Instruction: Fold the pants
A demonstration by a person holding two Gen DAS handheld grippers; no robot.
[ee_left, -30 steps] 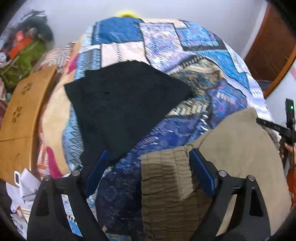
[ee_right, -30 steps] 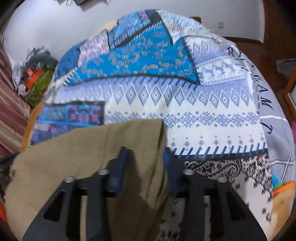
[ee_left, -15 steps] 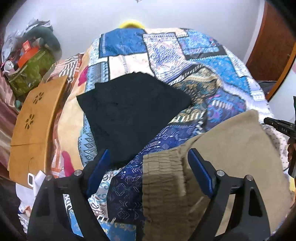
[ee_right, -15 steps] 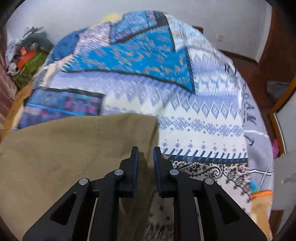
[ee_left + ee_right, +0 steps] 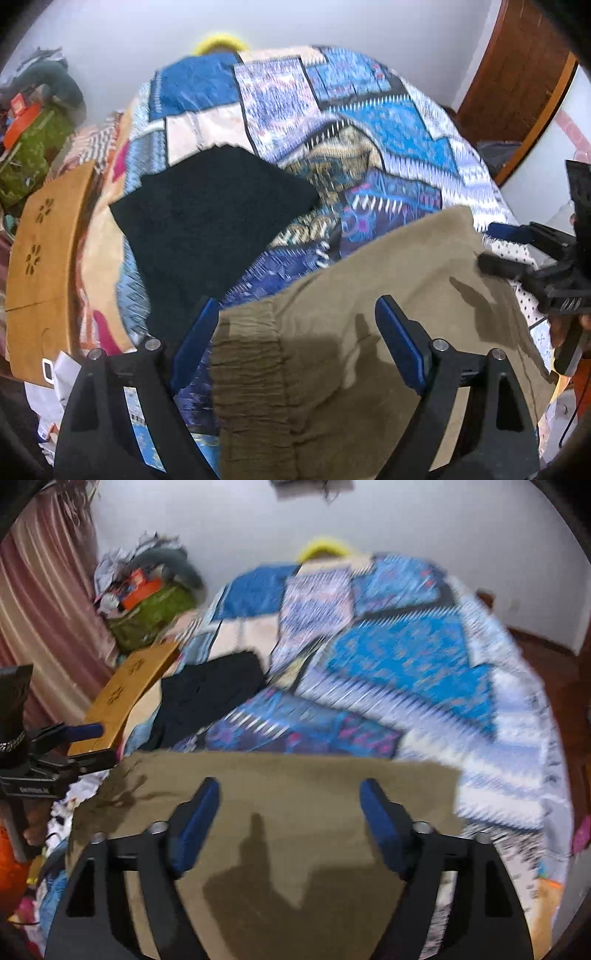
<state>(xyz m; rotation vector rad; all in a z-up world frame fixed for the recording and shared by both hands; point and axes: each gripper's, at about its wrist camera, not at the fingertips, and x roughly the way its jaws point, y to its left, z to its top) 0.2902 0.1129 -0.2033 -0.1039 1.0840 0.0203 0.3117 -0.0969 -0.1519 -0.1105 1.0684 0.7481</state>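
My left gripper point(image 5: 295, 343) and right gripper point(image 5: 290, 821) both spread wide, holding nothing, above flat olive-khaki fabric pants point(image 5: 369, 295) (frames blurred), folded black garment point(image 5: 210, 218) beyond on patchwork blue quilt point(image 5: 406, 657).

A bed point(image 5: 388, 122) covered by a blue, white and cream patchwork quilt fills most of the frame. Olive-khaki pants point(image 5: 369, 332) lie flat on it across the lower centre and right. A folded black garment point(image 5: 210, 221) lies on the quilt at centre left, well apart from the pants.

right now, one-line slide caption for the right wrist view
Open right claw hovers over folded olive pants on a patterned quilt, black garment beyond.
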